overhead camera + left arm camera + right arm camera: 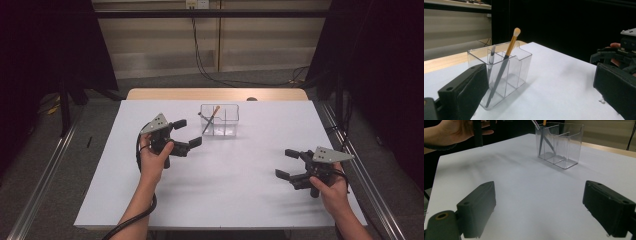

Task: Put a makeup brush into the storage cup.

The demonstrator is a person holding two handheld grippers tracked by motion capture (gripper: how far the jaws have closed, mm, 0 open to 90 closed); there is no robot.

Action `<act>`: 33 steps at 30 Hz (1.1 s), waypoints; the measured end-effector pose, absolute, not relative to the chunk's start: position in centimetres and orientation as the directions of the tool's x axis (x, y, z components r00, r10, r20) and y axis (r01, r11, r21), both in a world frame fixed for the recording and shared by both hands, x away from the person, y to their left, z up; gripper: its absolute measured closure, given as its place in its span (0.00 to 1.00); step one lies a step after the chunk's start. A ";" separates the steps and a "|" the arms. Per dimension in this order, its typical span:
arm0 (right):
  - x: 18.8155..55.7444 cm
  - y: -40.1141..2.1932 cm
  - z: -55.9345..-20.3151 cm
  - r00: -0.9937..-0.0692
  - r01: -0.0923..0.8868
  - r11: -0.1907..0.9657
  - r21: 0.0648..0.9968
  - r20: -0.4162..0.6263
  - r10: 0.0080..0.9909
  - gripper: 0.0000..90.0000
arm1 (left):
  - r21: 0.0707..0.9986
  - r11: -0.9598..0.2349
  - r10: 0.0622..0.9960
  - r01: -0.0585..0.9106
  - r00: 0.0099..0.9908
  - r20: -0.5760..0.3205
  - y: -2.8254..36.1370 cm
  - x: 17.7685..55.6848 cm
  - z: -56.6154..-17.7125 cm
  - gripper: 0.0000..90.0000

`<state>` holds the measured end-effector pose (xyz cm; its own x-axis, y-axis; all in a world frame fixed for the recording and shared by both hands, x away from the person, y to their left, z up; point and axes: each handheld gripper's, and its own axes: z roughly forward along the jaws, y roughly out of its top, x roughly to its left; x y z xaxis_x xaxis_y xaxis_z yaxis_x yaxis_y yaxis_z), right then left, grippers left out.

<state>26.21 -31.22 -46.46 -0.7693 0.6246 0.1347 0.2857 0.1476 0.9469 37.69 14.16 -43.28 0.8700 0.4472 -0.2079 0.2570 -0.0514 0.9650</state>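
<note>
Left claw point(187, 134): jaws spread wide, nothing in them, just left of the organizer.
Right claw point(286, 163): released too, empty, low over the near right of the table point(225, 190).
Organizer point(220, 120): clear, far centre.
Brush point(503, 65): leaning in its left compartment.

I see a clear plastic organizer point(220, 121) standing upright toward twelve o'clock on my table. A gold-handled brush point(506, 58) leans tilted in its left compartment.
</note>
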 end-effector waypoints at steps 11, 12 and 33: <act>26.2 -31.3 -46.5 -0.768 0.287 0.151 0.946 0.133 0.626 0.13 | 0.968 -0.060 0.429 0.244 0.882 -0.195 14.8 36.6 -43.8 0.00; 26.2 -31.3 -46.5 -0.768 0.287 0.150 0.946 0.134 0.627 0.13 | 0.968 -0.061 0.431 0.242 0.882 -0.193 14.9 36.5 -43.9 0.00; 26.2 -31.4 -46.5 -0.763 0.287 0.149 0.946 0.132 0.632 0.13 | 0.972 -0.060 0.435 0.229 0.882 -0.181 17.0 34.7 -44.3 0.00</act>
<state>26.16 -31.36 -46.48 -0.7634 0.6324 0.1316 0.2866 0.1490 0.9464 34.69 16.97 -44.32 0.8821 0.4349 -0.1810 0.2291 -0.0603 0.9715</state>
